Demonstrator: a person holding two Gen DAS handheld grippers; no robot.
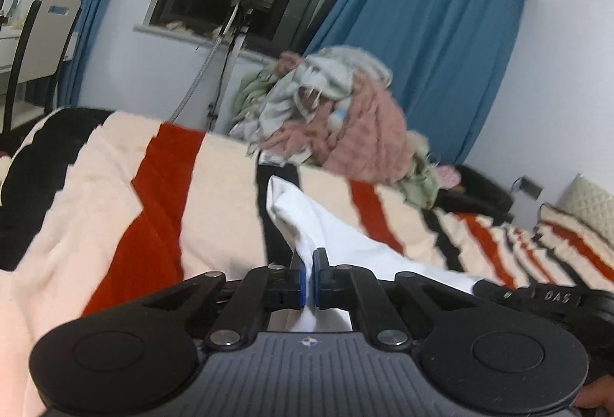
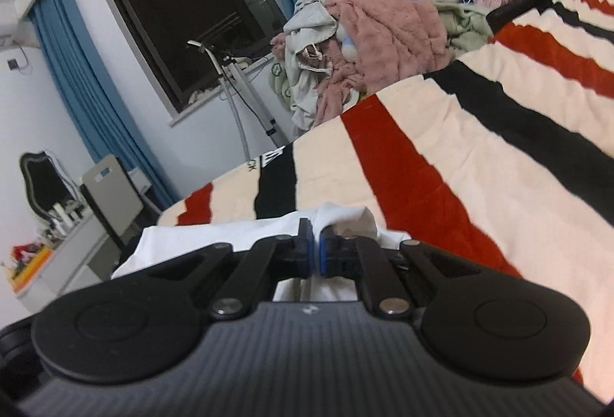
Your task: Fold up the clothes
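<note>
Left hand-held gripper (image 1: 310, 265), low centre of its view: pads pressed together, pinching white garment (image 1: 337, 236). Right hand-held gripper (image 2: 314, 244), low centre: likewise closed on a bunched edge of the same cloth. Garment stretched low over the striped bed blanket (image 2: 479, 163), unfolded clothes pile (image 1: 330, 110) in the upper middle beyond. For a clean fold: keep both pinches firm, edge taut, both sides level.

Smooth white cloth garment (image 1: 330, 236), fuzzy striped blanket (image 1: 115, 186)
</note>
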